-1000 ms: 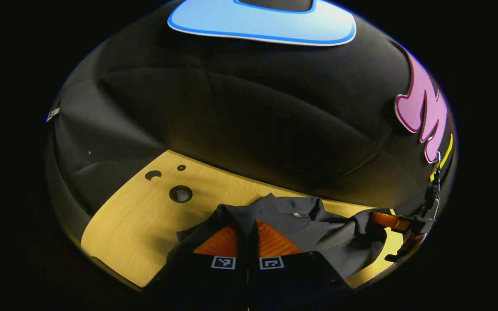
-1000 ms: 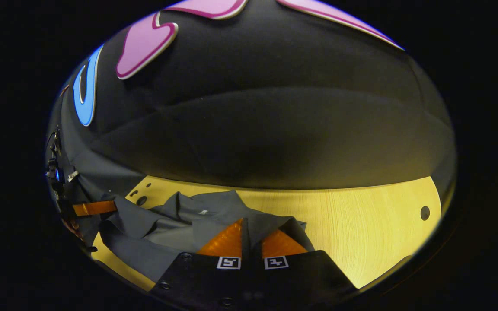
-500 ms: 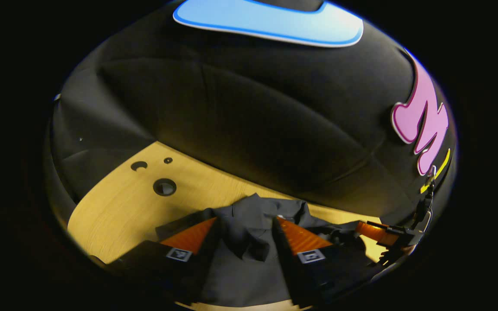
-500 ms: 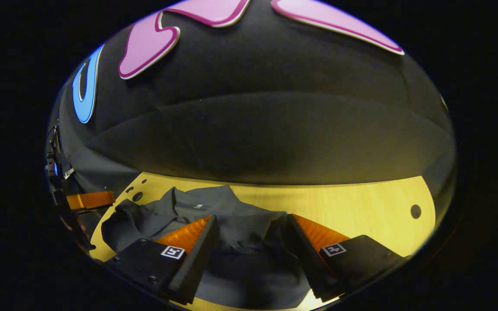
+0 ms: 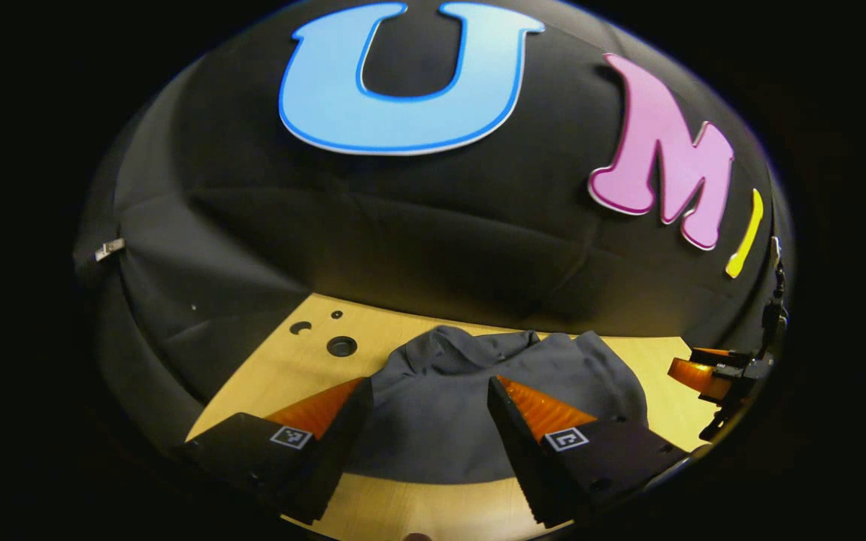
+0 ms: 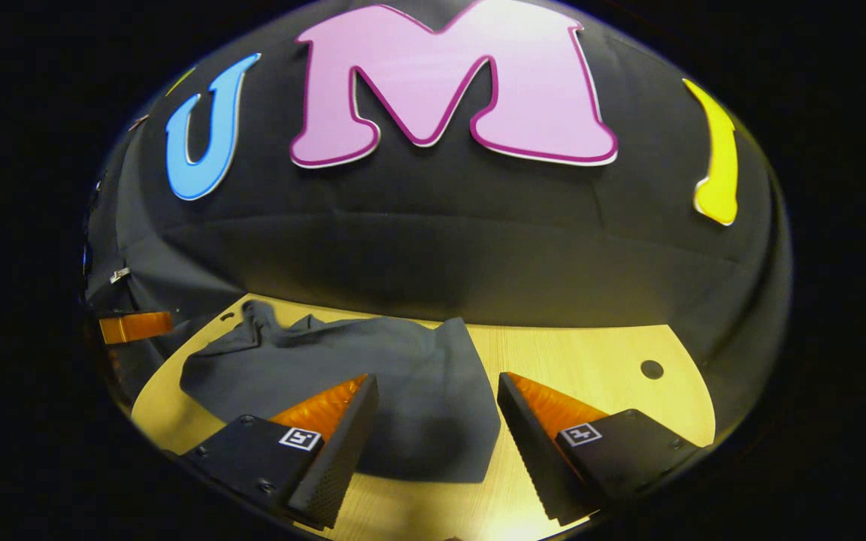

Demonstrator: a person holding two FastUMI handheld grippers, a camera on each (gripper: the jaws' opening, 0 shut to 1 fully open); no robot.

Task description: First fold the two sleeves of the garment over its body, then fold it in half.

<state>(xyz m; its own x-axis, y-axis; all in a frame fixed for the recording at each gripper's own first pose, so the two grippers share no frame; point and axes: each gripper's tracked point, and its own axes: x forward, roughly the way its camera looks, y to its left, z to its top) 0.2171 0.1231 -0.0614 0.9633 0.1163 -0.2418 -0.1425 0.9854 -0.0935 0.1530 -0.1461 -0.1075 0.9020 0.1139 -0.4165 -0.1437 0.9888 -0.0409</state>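
Note:
A dark grey garment (image 5: 470, 406) lies folded in a compact bundle on the wooden table (image 5: 283, 368), with its collar end toward the booth wall. My left gripper (image 5: 429, 383) hangs open just in front of it, its jaws wide apart and holding nothing. In the right gripper view the garment (image 6: 373, 368) spreads to the left of centre. My right gripper (image 6: 439, 379) is open too, above the near right edge of the cloth. Each gripper also appears at the edge of the other's view: the right gripper (image 5: 711, 372) and the left gripper (image 6: 136, 327).
Round holes (image 5: 341, 346) pierce the table's far left corner, and another hole (image 6: 652, 369) sits at the far right. The black cloth wall stands close behind the table (image 6: 591, 353). Bare wood lies to the right of the garment.
One second ago both grippers were shut on the cloth. They opened, let it drop, and have since drawn back and tilted up; the garment now lies flatter.

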